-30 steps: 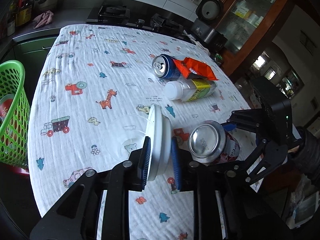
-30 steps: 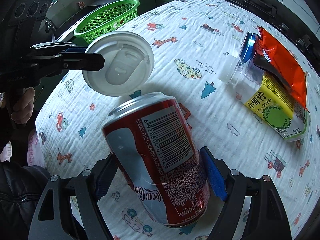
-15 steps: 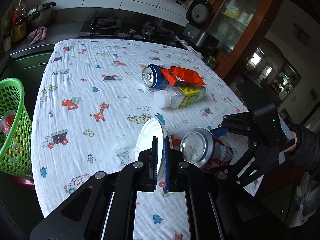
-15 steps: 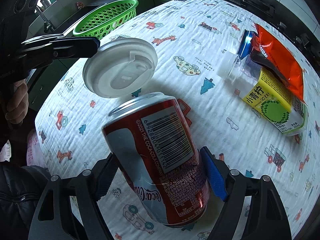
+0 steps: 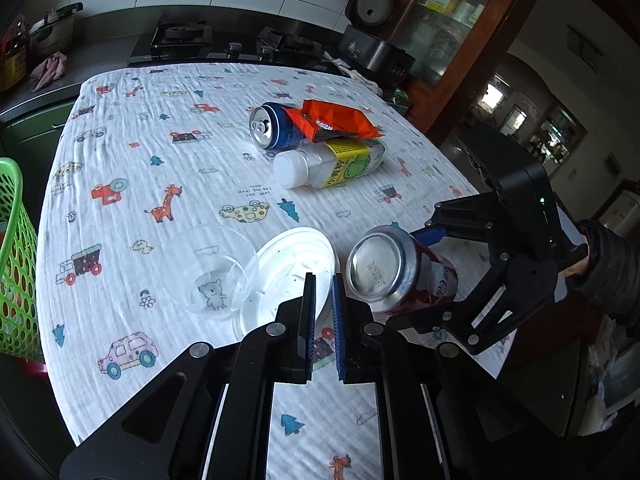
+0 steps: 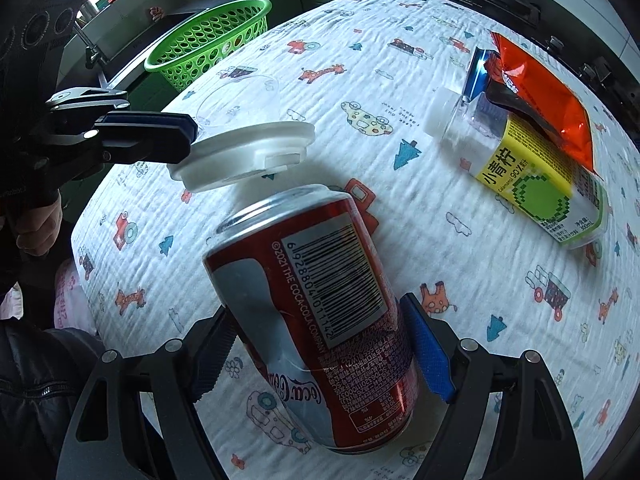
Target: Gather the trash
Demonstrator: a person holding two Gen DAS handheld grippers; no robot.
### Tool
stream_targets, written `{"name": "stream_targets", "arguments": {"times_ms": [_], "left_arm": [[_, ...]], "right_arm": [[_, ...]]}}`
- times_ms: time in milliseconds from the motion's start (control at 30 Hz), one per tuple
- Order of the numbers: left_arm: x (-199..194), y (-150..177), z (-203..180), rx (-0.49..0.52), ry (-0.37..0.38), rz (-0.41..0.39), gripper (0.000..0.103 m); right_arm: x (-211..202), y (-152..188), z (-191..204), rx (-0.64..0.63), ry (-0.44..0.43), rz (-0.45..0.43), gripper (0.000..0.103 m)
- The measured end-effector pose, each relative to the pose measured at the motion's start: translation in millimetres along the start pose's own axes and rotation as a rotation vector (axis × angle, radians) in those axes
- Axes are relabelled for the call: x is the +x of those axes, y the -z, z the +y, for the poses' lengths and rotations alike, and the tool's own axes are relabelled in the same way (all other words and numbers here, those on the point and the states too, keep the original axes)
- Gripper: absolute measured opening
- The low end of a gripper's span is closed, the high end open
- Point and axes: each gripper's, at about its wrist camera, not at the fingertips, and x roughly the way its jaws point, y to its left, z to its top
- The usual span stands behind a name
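Note:
My left gripper point(image 5: 322, 280) pinches the rim of a white plastic lid point(image 5: 288, 264), which hangs nearly flat just above the cloth. Its jaws are opening a little with the rim between them. From the right wrist view, the left gripper point(image 6: 192, 134) holds the lid point(image 6: 240, 148) by its edge. My right gripper point(image 6: 316, 312) is shut on a red cola can point(image 6: 312, 304) and holds it tilted. The can point(image 5: 384, 268) shows its silver bottom beside the lid, in my right gripper point(image 5: 416, 276). A clear plastic cup point(image 5: 208, 272) lies left of the lid.
A blue can point(image 5: 272, 126), an orange wrapper point(image 5: 336, 122) and a yellow-labelled bottle point(image 5: 332, 164) lie together farther along the patterned tablecloth point(image 5: 160, 152). A green basket point(image 5: 16, 260) stands off the table's left edge. A stove and counter lie behind.
The white lid has swung from upright between the left pads to nearly flat, held by its rim. The left gripper drew back, uncovering the clear cup. The right gripper and can stayed put.

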Motion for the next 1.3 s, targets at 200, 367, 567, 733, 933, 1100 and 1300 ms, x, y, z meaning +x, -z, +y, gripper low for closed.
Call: {"name": "stream_targets", "arguments": {"times_ms": [200, 367, 567, 733, 933, 1100, 1300], "left_arm": [[2.6, 4.9, -0.6, -0.005, -0.017, 0.012, 0.051], [13.7, 10.6, 5.1, -0.041, -0.054, 0.055, 0.051], [38.1, 16.9, 19.8, -0.106, -0.131, 0.136, 0.049], [49.9, 19.4, 30.7, -0.179, -0.155, 0.158, 0.037], [50.5, 20.8, 29.8, -0.193, -0.161, 0.176, 0.006], [38.9, 20.8, 15.2, -0.177, -0.117, 0.150, 0.004], [1.4, 8.9, 1.7, -0.146, -0.094, 0.061, 0.004]], "right_arm": [[-3.8, 9.7, -5.2, 0.030, 0.005, -0.007, 0.077], [-6.5, 16.1, -7.2, 0.039, 0.007, -0.013, 0.077], [-10.0, 23.7, -9.2, 0.054, 0.008, -0.018, 0.077], [-13.2, 28.7, -10.9, 0.066, 0.007, -0.026, 0.077], [-15.2, 32.1, -12.1, 0.081, 0.012, -0.036, 0.077], [-25.4, 33.9, -8.9, 0.080, 0.017, -0.058, 0.077], [-45.1, 26.1, -2.0, 0.073, 0.015, -0.103, 0.077]]}}
